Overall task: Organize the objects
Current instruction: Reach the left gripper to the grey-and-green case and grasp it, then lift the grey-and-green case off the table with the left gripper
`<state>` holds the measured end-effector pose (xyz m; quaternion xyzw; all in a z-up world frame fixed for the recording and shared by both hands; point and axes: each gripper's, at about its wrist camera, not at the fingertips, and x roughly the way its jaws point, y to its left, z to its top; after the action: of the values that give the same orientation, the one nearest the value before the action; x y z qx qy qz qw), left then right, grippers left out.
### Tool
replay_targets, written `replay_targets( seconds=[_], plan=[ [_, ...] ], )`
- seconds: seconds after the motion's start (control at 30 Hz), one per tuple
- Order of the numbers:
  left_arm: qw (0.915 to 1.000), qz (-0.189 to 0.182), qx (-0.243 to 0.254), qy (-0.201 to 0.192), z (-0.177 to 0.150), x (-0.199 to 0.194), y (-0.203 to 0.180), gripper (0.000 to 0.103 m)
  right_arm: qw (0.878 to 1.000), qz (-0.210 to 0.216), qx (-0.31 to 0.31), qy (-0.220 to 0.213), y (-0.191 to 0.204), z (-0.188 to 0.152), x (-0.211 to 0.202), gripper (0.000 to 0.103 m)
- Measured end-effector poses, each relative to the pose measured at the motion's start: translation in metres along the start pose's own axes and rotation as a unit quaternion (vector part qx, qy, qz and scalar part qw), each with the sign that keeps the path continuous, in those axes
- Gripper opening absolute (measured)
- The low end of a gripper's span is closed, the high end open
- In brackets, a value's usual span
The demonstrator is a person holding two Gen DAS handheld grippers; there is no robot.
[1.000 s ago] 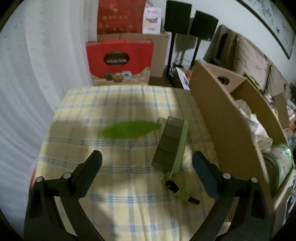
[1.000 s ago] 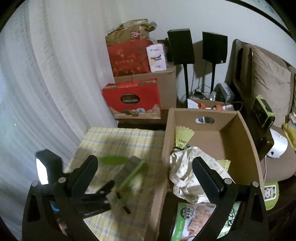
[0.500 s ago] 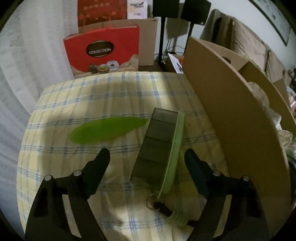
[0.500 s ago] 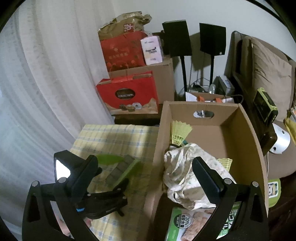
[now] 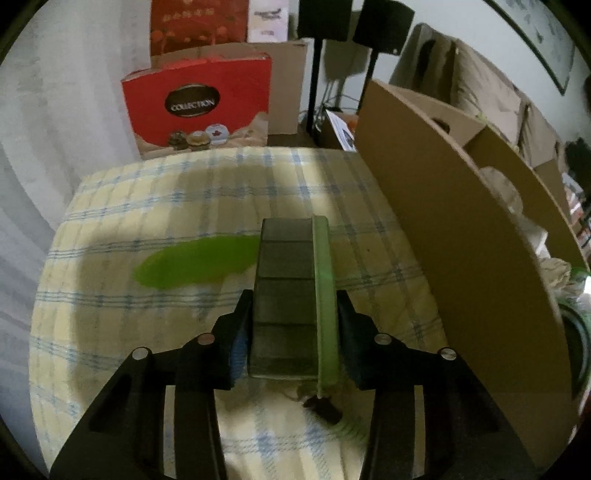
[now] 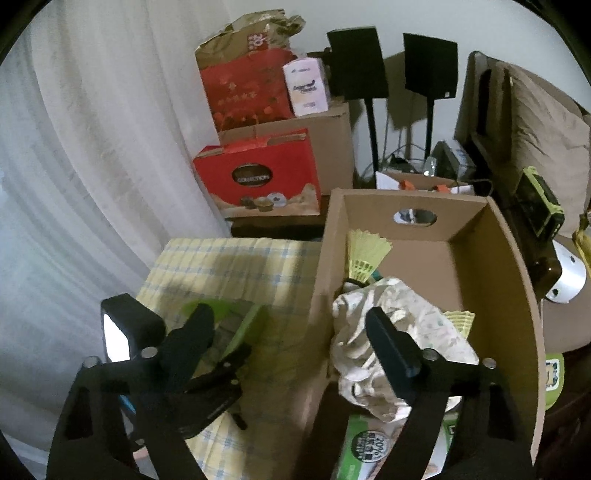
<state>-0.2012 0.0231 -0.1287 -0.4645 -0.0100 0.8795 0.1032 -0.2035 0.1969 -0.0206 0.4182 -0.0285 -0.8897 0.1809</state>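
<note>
The left claw point(image 5: 293, 332) is clamped on a dark grey case with a lime-green edge point(image 5: 291, 295), one finger pressed to each long side, and the case lies on the desk under a yellow cloth with blue checks point(image 5: 147, 206). A small dark tag with a striped green end point(image 5: 332, 417) hangs at the near end of the case, blurred. A bright green leaf-shaped piece point(image 5: 195, 264) lies flat on the cloth, its right tip hidden behind the case. Just right of the case stands the tall wall of an open cardboard box point(image 5: 461, 258). The right claw point(image 6: 288, 343) hangs with its fingers wide apart and nothing between them, one finger over the cloth and the other over the box point(image 6: 509, 280). Inside the box lie a crumpled pale printed cloth point(image 6: 391, 325), a yellow shuttlecock point(image 6: 365, 254) against the left wall, a second one point(image 6: 460, 319) partly hidden by the cloth, and a green packet point(image 6: 369, 443) printed "20%". Behind the desk stands a red gift box point(image 5: 195, 107) whose dark oval label reads "COLLECTION", with pictures of chocolates below. Above it a crumpled brown bag point(image 6: 251, 33) shows "20", beside a white tissue pack point(image 6: 306, 88) whose print is too small to read.
</note>
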Motion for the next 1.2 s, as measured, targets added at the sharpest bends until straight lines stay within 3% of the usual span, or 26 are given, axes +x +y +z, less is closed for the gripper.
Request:
replay_targets(
  seconds=[0.4,0.97,1.2],
  plan=[
    [0.9968,0.017,-0.056,-0.053,0.004,-0.080,0.061,0.040,0.999,0.032,-0.023,0.024,0.026,0.006,0.020,0.069],
    [0.9915,0.063,-0.096,-0.061,-0.020,-0.115,0.115,0.040,0.992,0.042,-0.083,0.089,0.083,0.001,0.090,0.063],
    [0.9902,0.059,-0.109,-0.064,-0.029,-0.125,0.130,0.040,0.976,0.055,-0.144,0.156,0.110,0.001,0.144,0.062]
  ],
)
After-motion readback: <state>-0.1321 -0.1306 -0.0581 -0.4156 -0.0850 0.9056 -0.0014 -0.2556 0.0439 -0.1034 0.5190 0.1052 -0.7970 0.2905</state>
